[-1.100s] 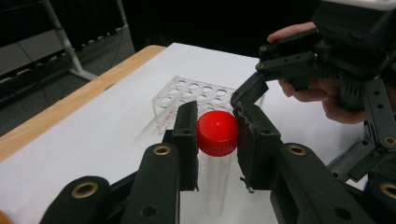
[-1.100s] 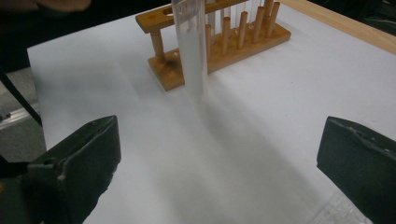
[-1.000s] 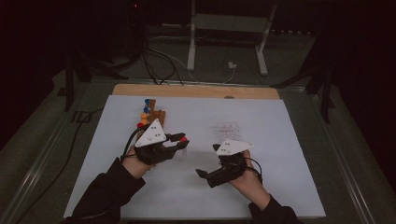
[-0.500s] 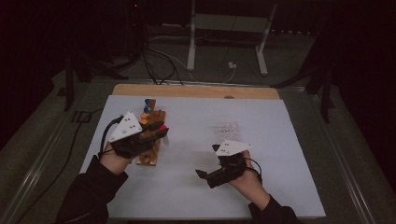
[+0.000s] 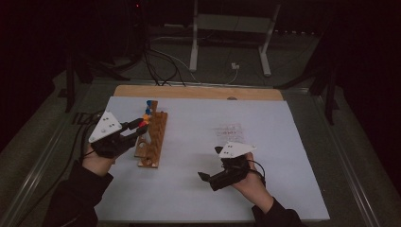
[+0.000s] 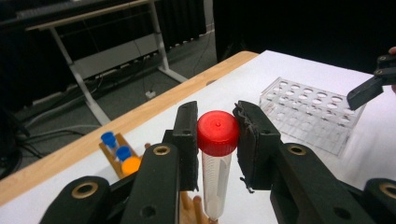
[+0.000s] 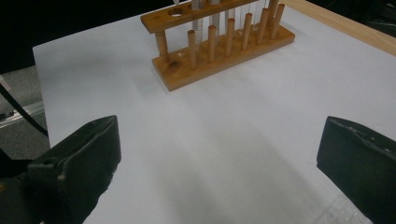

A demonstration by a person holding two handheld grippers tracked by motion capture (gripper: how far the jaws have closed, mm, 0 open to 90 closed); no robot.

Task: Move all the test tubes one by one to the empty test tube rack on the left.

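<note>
Clear plastic rack (image 6: 314, 112) on white tbl (image 5: 283, 137)

Your tube (image 6: 217, 182) is clear with a bright red cap (image 6: 217, 132), framed by the left gripper (image 6: 215, 140) in matte black. Your wooden rack (image 5: 152, 139) is warm orange-brown and carries two blue caps (image 6: 116, 146) and an orange cap (image 6: 131, 164). The table cover (image 5: 265, 142) is plain white, the plastic rack (image 6: 313, 110) colourless.

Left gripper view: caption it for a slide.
Left gripper grips a red-capped tube above the wooden rack.
</note>
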